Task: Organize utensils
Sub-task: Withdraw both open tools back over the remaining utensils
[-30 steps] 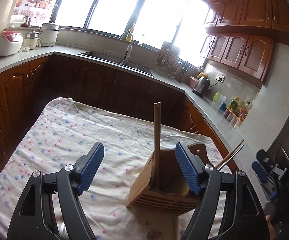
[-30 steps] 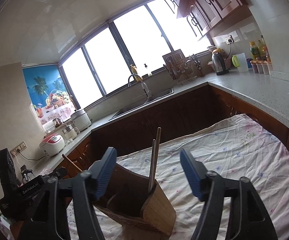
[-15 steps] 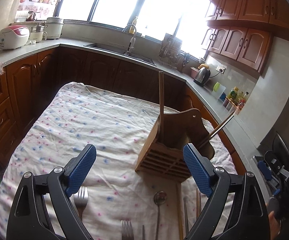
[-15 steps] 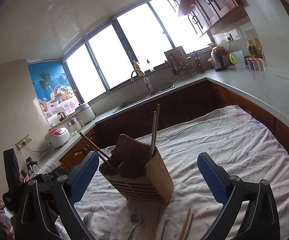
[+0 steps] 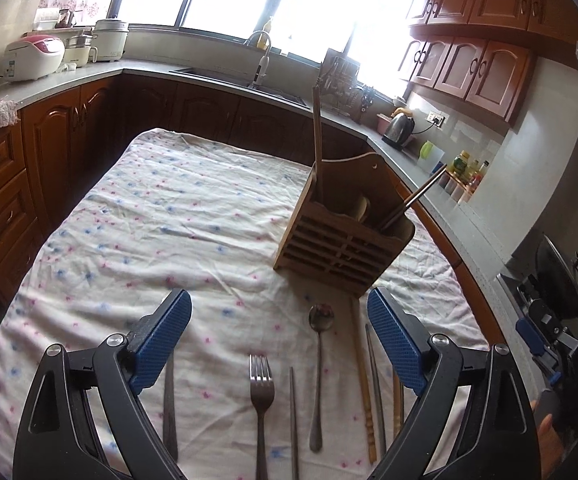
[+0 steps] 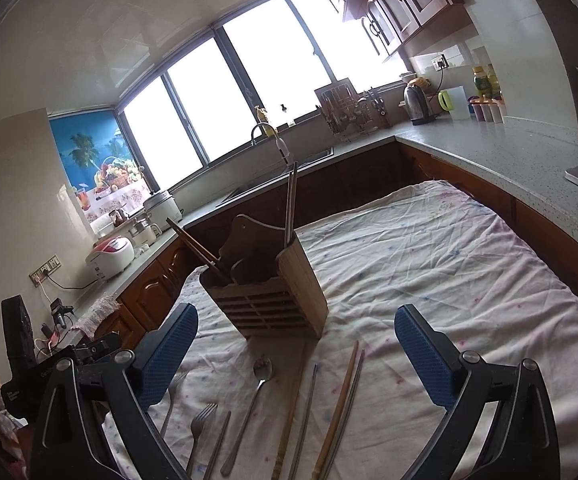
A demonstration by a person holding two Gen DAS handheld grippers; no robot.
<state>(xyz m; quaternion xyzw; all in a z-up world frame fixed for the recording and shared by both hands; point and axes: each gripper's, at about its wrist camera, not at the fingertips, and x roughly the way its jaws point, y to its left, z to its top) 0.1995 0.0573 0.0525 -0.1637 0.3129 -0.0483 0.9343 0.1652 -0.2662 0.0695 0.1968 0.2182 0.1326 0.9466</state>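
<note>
Both my grippers, left gripper (image 5: 279, 336) and right gripper (image 6: 295, 354), hang empty and wide, lined up over spoon (image 5: 320, 344) and fork (image 5: 260, 384) before the wooden holder (image 5: 343, 236).

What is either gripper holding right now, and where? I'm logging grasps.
Nothing. The left gripper and right gripper are both open and empty.

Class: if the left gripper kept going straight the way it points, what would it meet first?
Probably the spoon lying on the tablecloth, with the wooden utensil holder just beyond; depth is hard to judge.
</note>
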